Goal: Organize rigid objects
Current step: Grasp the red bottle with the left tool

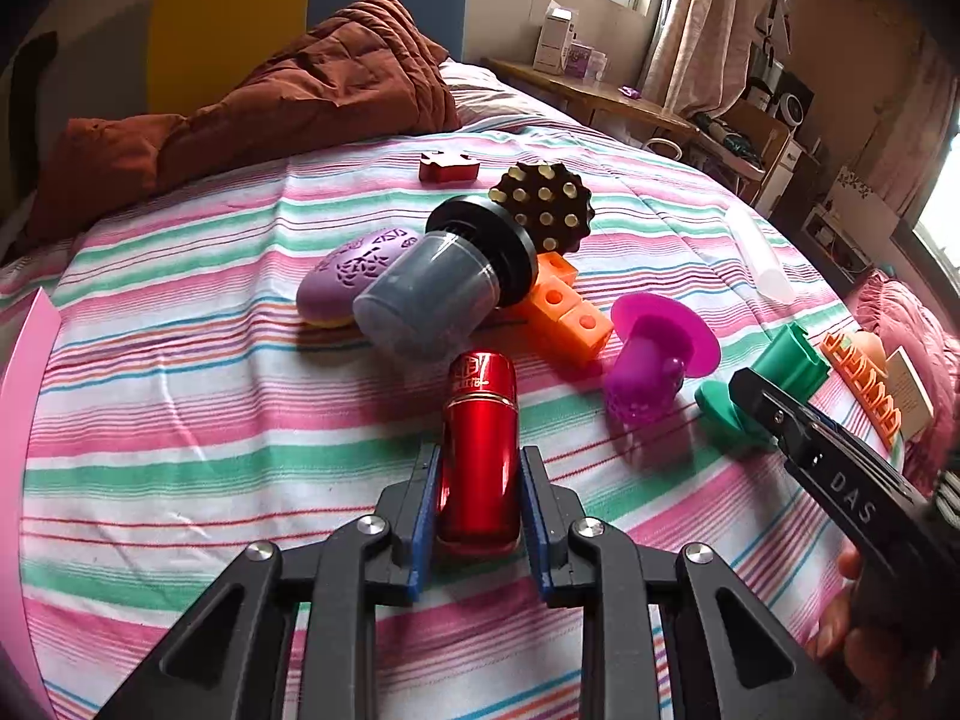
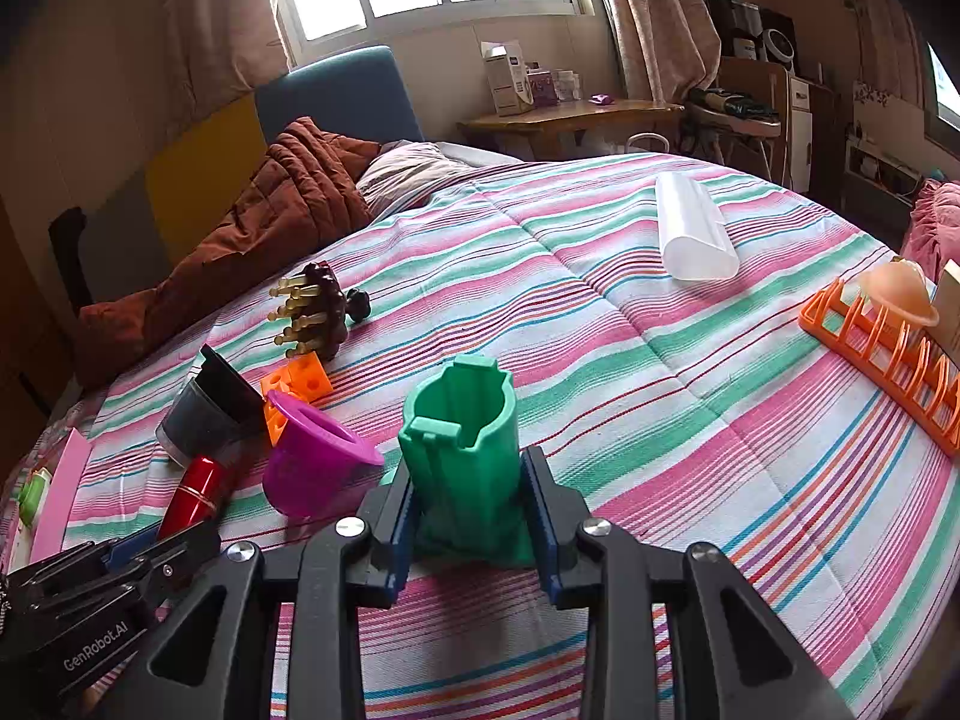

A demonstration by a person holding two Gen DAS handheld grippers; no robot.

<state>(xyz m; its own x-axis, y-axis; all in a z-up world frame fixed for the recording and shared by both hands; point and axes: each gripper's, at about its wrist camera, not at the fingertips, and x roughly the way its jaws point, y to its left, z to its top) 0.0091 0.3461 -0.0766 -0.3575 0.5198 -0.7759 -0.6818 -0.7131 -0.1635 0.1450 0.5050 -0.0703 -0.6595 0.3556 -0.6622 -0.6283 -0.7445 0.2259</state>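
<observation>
Lying at six o'clock on the striped bedspread [image 1: 180, 420], the red canister [image 1: 478, 450] was clamped by the left gripper [image 1: 478, 510]; the green holder [image 2: 462, 450], upright, was clamped by the right gripper [image 2: 468, 516], and both were judged best lifted straight, clear of neighbours

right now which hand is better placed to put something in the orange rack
Right. Its tongs hold the green holder, with the orange rack on that side. The left tongs hold the red tube, farther away.
</observation>
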